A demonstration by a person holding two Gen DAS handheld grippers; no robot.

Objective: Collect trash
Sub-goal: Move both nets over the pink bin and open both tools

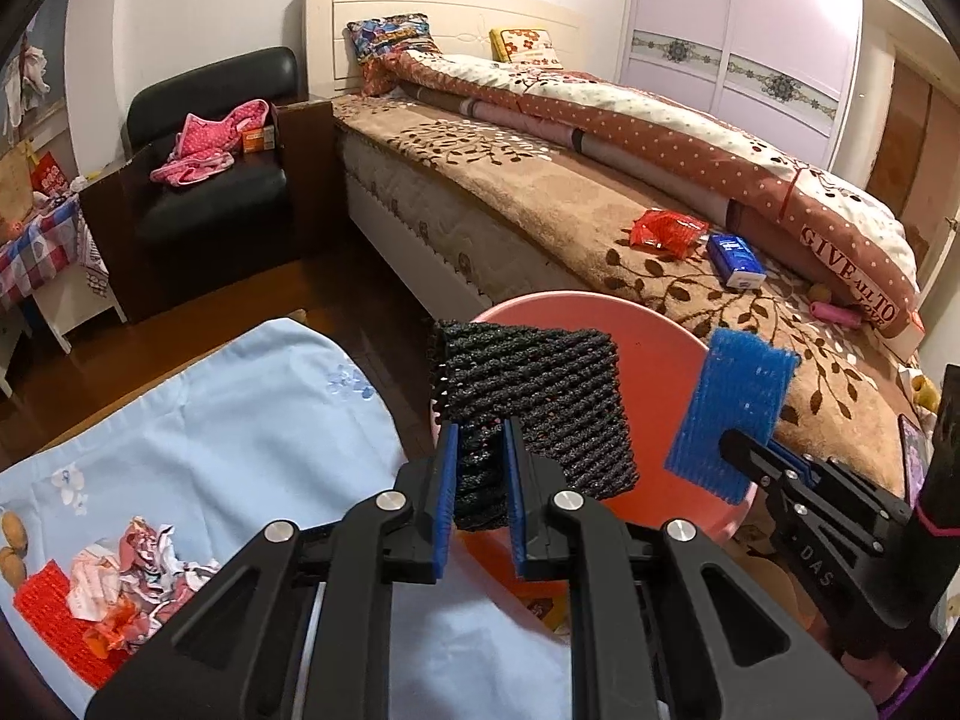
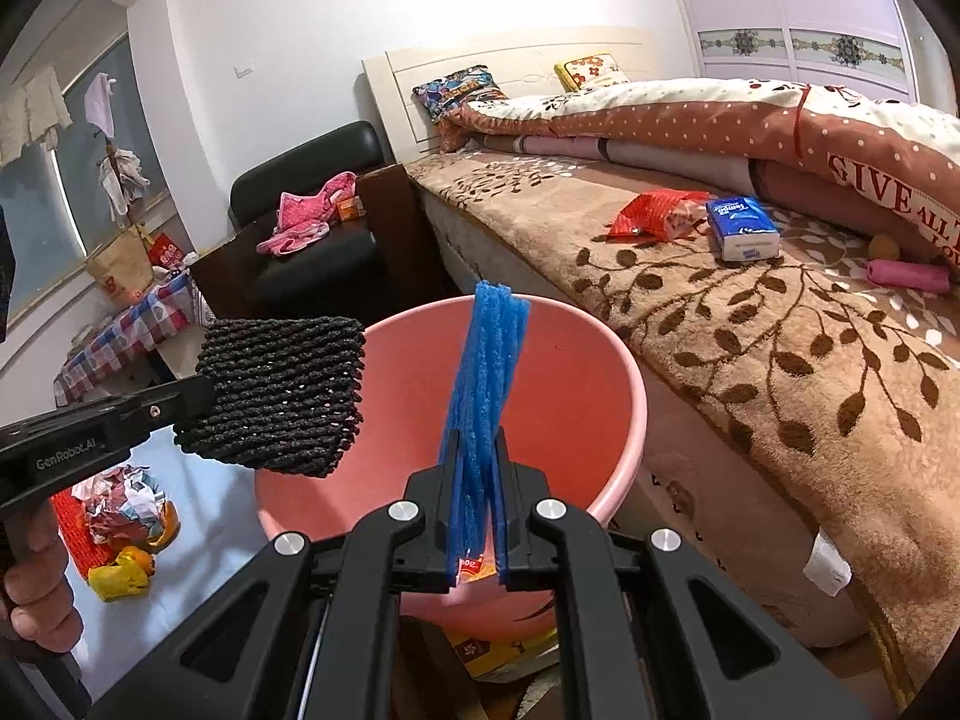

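My left gripper (image 1: 480,468) is shut on a black foam net sleeve (image 1: 540,396) and holds it over the rim of a pink bin (image 1: 660,360). My right gripper (image 2: 474,480) is shut on a blue foam net sleeve (image 2: 486,372) and holds it upright above the same pink bin (image 2: 570,396). The black sleeve (image 2: 282,390) and left gripper show at the left of the right wrist view. The blue sleeve (image 1: 732,408) shows at the right of the left wrist view. A pile of crumpled wrappers and a red net (image 1: 108,594) lies on a light blue cloth (image 1: 252,444).
A bed with a brown leaf blanket (image 2: 750,330) stands to the right, bearing a red wrapper (image 2: 654,213), a blue tissue pack (image 2: 741,228) and a pink roll (image 2: 906,273). A black armchair (image 1: 210,180) with pink clothes stands behind. A dark wooden floor lies between.
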